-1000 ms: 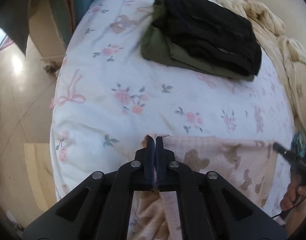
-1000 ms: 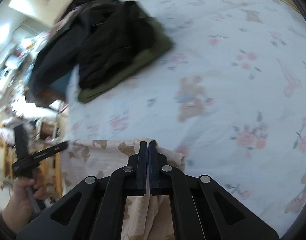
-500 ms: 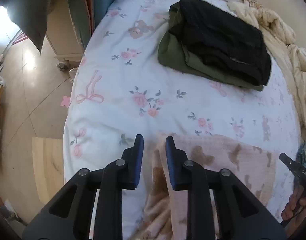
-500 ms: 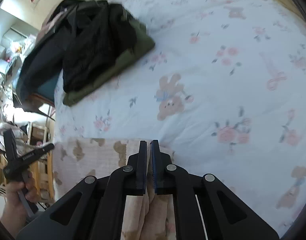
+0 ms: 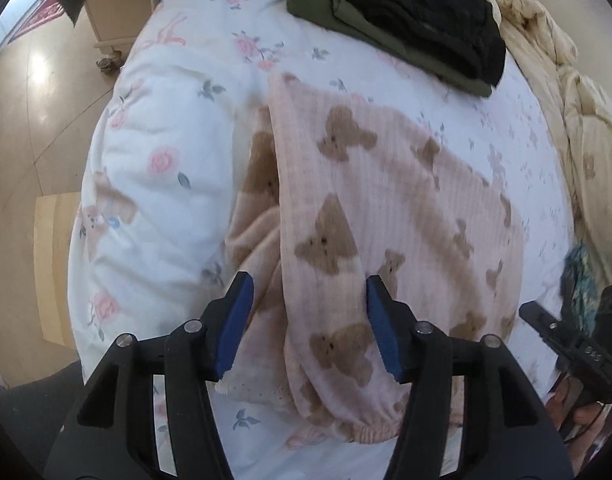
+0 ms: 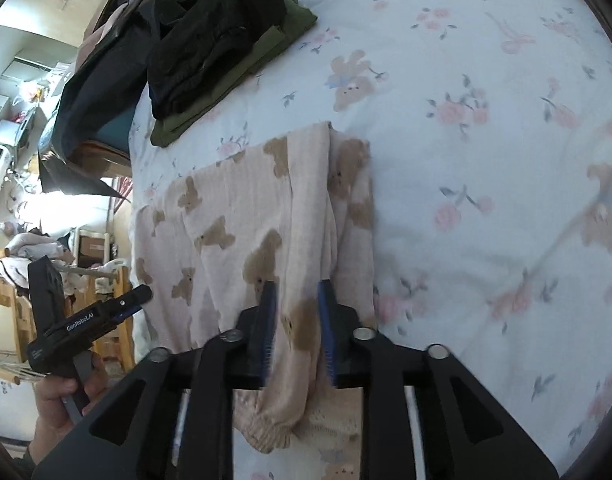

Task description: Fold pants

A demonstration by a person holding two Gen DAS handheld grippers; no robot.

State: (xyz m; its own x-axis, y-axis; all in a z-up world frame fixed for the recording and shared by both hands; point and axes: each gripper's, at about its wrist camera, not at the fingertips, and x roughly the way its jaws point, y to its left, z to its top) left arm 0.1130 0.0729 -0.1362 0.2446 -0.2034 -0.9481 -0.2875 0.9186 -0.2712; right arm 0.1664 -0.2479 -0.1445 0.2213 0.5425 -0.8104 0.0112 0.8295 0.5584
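Pink pants (image 5: 386, 184) with a brown bear print lie folded on the flowered bed sheet (image 5: 166, 120); their gathered cuff ends point toward me. My left gripper (image 5: 308, 304) hovers over the near part of the pants, jaws opening, blue pads wide apart and off the cloth. In the right wrist view the pants (image 6: 234, 216) spread to the left. My right gripper (image 6: 296, 300) is over their folded right edge, jaws also opening, with cloth lying between the pads but not pinched. Each gripper shows in the other's view: the right gripper (image 5: 566, 340) and the left gripper (image 6: 86, 320), held by a hand.
A folded stack of black and olive clothes (image 5: 406, 20) sits further up the bed, also the stack (image 6: 218, 52). A cream blanket (image 5: 566, 100) is bunched along the right side. The bed edge drops to the floor (image 5: 26, 120) on the left. A wooden rack (image 6: 10, 280) stands beyond.
Both grippers were shut on the pants' edge; they have let go, opened and drawn back along the cloth. The pants now lie folded over on the sheet.
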